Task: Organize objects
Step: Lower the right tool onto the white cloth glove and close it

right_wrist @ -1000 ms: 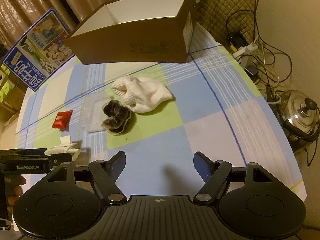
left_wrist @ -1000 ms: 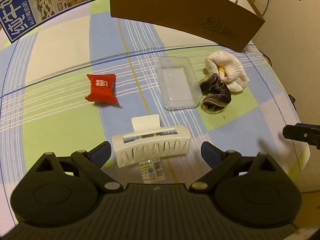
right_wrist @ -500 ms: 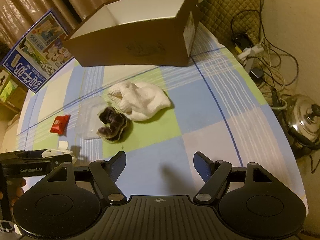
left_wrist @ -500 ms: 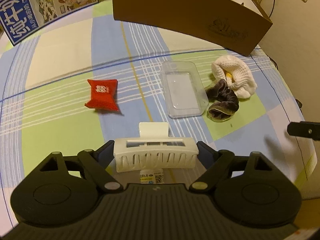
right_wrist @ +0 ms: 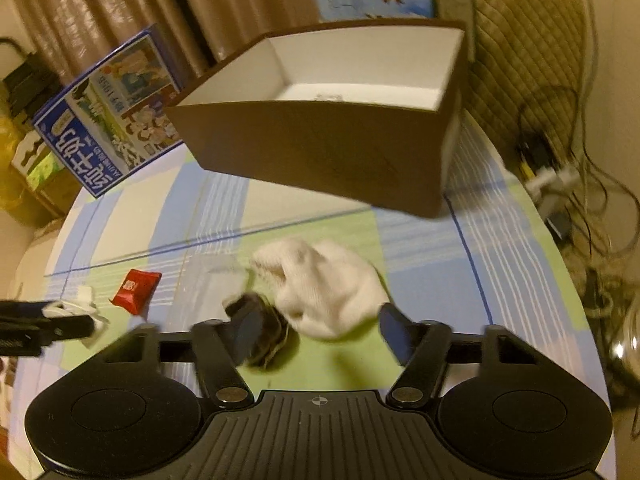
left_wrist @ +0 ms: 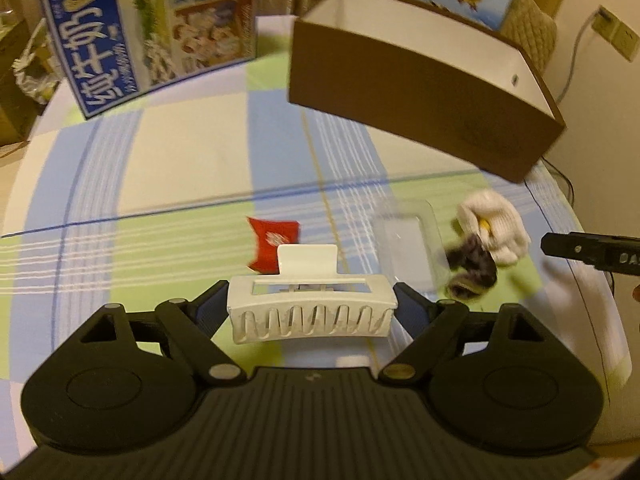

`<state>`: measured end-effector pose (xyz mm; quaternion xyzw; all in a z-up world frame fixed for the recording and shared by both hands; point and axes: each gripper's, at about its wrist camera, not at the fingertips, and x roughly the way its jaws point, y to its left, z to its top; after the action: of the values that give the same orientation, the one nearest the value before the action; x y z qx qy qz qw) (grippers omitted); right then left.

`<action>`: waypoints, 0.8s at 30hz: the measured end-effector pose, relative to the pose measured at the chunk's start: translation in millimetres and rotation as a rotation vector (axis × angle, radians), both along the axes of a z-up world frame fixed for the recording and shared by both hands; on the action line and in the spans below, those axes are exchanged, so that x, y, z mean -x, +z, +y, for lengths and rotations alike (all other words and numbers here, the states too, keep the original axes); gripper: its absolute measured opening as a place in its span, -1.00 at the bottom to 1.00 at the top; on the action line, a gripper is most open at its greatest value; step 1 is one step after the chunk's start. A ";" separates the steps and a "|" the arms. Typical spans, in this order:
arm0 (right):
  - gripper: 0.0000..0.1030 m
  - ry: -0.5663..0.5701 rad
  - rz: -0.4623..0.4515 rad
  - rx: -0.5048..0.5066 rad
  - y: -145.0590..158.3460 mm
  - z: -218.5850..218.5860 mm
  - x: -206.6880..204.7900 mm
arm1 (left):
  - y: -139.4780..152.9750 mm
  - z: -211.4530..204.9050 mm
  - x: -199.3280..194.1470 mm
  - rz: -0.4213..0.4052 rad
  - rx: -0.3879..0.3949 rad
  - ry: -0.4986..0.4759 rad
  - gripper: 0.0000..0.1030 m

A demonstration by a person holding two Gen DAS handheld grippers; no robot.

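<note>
Hair clip now clamped and lifted; right tool dropping toward the scrunchie.

Left wrist view: left gripper [left_wrist: 312,312] closed on the white hair clip [left_wrist: 312,316], a pad against each end, where a second ago both pads stood wide apart around it on the checked cloth [left_wrist: 192,168]. Clip apparently raised off the cloth, brown box [left_wrist: 420,92] ahead with its white inside showing, so likely bound there. Red packet [left_wrist: 272,246], clear tray [left_wrist: 408,248], dark scrunchie [left_wrist: 472,268] and white sock [left_wrist: 496,224] left on the cloth.

Right wrist view: right gripper [right_wrist: 320,330] wide open, holding nothing, much lower and closer than before, left pad over the dark scrunchie, white sock just beyond. Probably the next pickup.
</note>
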<state>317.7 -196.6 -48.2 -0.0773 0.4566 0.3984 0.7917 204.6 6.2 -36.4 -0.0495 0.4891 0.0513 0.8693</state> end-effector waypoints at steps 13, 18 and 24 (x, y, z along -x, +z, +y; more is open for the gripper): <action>-0.30 0.087 -0.080 0.066 -23.3 41.8 -4.5 | 9.6 14.2 -2.9 -0.021 -0.015 0.040 0.62; -0.39 0.083 -0.071 0.074 -30.7 44.3 -7.8 | 9.7 14.9 -3.8 -0.019 -0.014 0.039 0.62; -0.40 0.082 -0.075 0.085 -33.6 48.1 -7.3 | 10.0 15.1 -3.9 -0.019 -0.017 0.040 0.62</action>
<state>325.0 -148.5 -81.8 -0.1445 0.4394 0.4076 0.7874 208.5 21.2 -26.4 -0.0525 0.4792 0.0722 0.8732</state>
